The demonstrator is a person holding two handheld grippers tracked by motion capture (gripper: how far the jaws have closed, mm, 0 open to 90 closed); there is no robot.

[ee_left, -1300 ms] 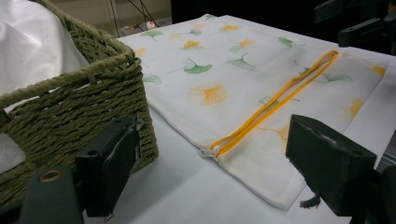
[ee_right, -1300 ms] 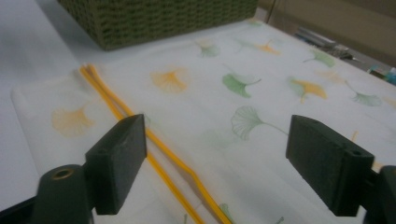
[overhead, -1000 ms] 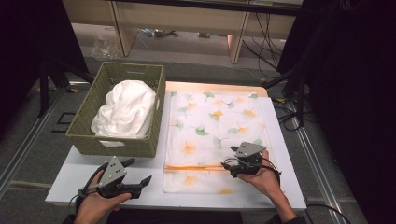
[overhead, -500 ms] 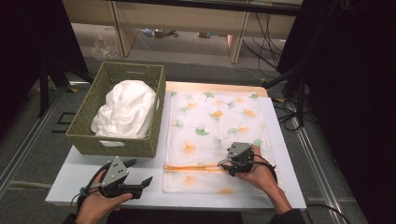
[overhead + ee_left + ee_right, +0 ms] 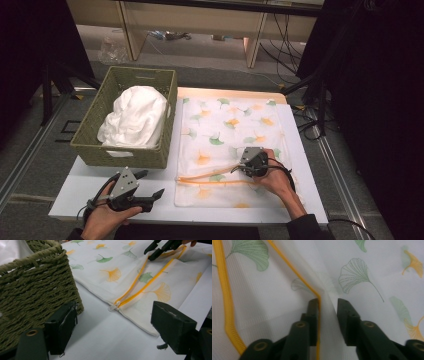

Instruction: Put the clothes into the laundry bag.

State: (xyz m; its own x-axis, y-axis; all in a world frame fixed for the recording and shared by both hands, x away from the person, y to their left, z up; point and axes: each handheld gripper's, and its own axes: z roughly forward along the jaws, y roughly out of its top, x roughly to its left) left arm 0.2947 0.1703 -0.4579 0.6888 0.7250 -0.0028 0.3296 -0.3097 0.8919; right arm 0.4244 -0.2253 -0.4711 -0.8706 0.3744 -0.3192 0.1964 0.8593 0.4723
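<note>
Closing on the zipper edge (image 5: 319,315) of the cover (image 5: 235,120), the right gripper (image 5: 239,168) nips its upper lip; left gripper (image 5: 154,196), jaws apart, idles at 8 o'clock, zipper running 3-to-9.

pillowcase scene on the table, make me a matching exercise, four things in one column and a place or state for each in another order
Things:
1. basket
2. white cloth
3. zipper
4. left gripper

Places or states:
A. jaws apart over bare table, holding nothing
B. yellow, open along the near part of the pillowcase
C. woven, olive green, on the table's left side
D. bunched up inside the basket

Pairs: 1-C, 2-D, 3-B, 4-A

Besides, the right gripper has just been closing its jaws on the fabric edge by the zipper.
</note>
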